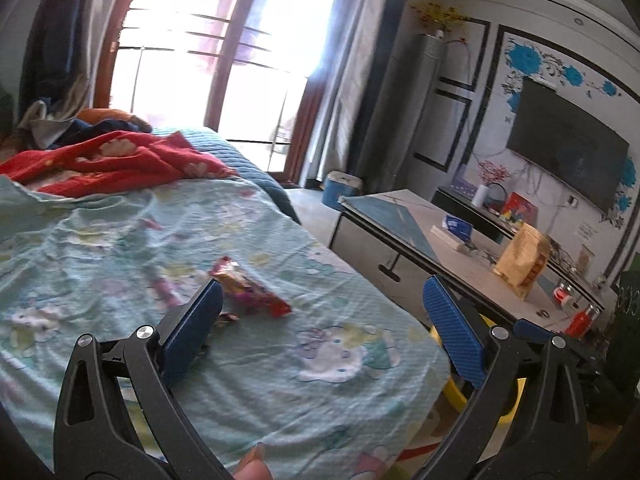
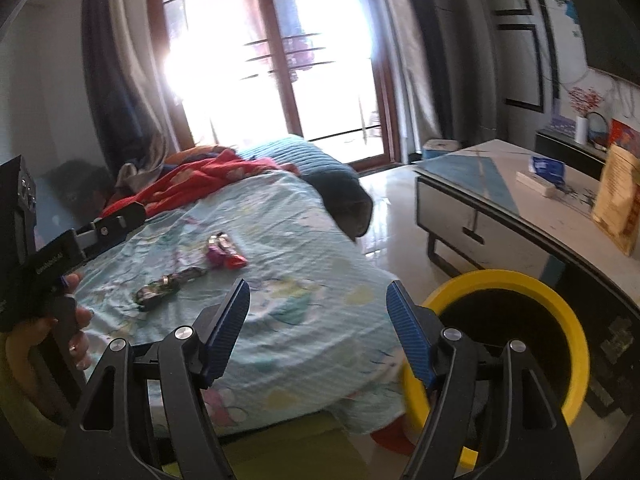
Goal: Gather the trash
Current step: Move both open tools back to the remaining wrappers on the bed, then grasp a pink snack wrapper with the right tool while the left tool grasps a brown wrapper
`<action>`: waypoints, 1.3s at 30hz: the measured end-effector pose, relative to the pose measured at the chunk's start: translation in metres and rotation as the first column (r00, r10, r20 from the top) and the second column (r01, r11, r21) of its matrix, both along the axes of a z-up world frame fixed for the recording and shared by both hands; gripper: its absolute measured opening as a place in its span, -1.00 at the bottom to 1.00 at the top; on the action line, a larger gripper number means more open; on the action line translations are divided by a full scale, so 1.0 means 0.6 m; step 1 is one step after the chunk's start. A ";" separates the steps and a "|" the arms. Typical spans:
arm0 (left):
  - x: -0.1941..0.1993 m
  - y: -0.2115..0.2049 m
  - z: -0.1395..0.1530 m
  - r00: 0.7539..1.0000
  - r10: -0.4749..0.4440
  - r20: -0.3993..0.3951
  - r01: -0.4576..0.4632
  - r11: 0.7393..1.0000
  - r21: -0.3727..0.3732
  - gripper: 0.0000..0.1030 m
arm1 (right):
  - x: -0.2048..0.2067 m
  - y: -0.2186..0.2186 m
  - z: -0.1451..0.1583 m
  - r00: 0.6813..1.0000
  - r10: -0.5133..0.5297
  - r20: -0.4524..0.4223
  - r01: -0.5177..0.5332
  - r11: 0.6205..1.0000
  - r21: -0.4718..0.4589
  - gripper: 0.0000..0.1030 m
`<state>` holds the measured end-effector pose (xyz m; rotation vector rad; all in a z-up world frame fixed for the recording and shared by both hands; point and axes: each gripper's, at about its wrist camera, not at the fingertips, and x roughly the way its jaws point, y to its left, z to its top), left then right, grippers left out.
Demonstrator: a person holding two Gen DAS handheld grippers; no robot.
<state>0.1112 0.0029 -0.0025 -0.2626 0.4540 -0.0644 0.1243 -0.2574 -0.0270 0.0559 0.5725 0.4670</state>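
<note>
Wrappers [image 2: 226, 250] litter the bedsheet [image 2: 280, 216]; perhaps only right view shows dark one [image 2: 168, 286]; both grippers [image 1: 322, 308] [image 2: 318, 312] wide, empty.

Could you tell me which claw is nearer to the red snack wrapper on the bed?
Left. The left claw hovers open just short of the red snack wrapper; the right claw is further back, near the yellow bin.

Daylight floods through the window [image 1: 208, 64], blown out to white glare; room corners dim, edges bowed, slight blur throughout.

Crumpled wrappers [image 2: 224, 250] flat on bedsheet [image 2: 304, 240]
</note>
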 end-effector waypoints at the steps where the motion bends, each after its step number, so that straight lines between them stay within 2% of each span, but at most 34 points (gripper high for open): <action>1: -0.001 0.009 0.000 1.000 0.011 -0.003 -0.011 1.000 -0.003 0.78 | 0.002 0.011 0.001 1.000 0.012 0.003 -0.012 1.000 -0.006 0.35; 9: -0.016 0.090 -0.009 0.994 0.092 -0.058 -0.092 0.996 0.002 0.78 | 0.026 0.113 0.006 0.990 0.142 0.002 -0.142 0.988 -0.054 0.35; 12: -0.021 0.118 -0.022 0.990 0.104 -0.092 -0.105 0.994 -0.002 0.77 | 0.037 0.151 0.003 0.981 0.192 -0.010 -0.192 0.979 -0.071 0.17; 16: -0.026 0.157 -0.040 0.984 0.119 -0.132 -0.124 0.992 -0.028 0.60 | 0.057 0.195 -0.004 0.973 0.230 -0.034 -0.232 0.968 -0.091 0.08; 18: -0.025 0.173 -0.049 0.982 0.111 -0.154 -0.120 0.992 -0.049 0.43 | 0.069 0.217 -0.010 0.968 0.246 -0.046 -0.249 0.963 -0.105 0.02; 22: -0.026 0.193 -0.064 0.978 0.099 -0.184 -0.109 0.993 -0.047 0.27 | 0.091 0.263 -0.023 0.960 0.270 -0.066 -0.277 0.950 -0.143 -0.05; 25: -0.029 0.208 -0.084 0.972 0.081 -0.222 -0.102 0.991 -0.085 0.06 | 0.108 0.291 -0.032 0.956 0.285 -0.074 -0.294 0.942 -0.164 -0.09; 31: -0.016 0.214 -0.123 0.957 0.023 -0.288 -0.073 0.984 -0.165 0.04 | 0.149 0.348 -0.057 0.947 0.303 -0.103 -0.319 0.922 -0.221 -0.22; 39: 0.000 0.208 -0.156 0.943 -0.006 -0.334 -0.067 0.977 -0.205 0.04 | 0.195 0.394 -0.091 0.941 0.304 -0.147 -0.334 0.900 -0.279 -0.32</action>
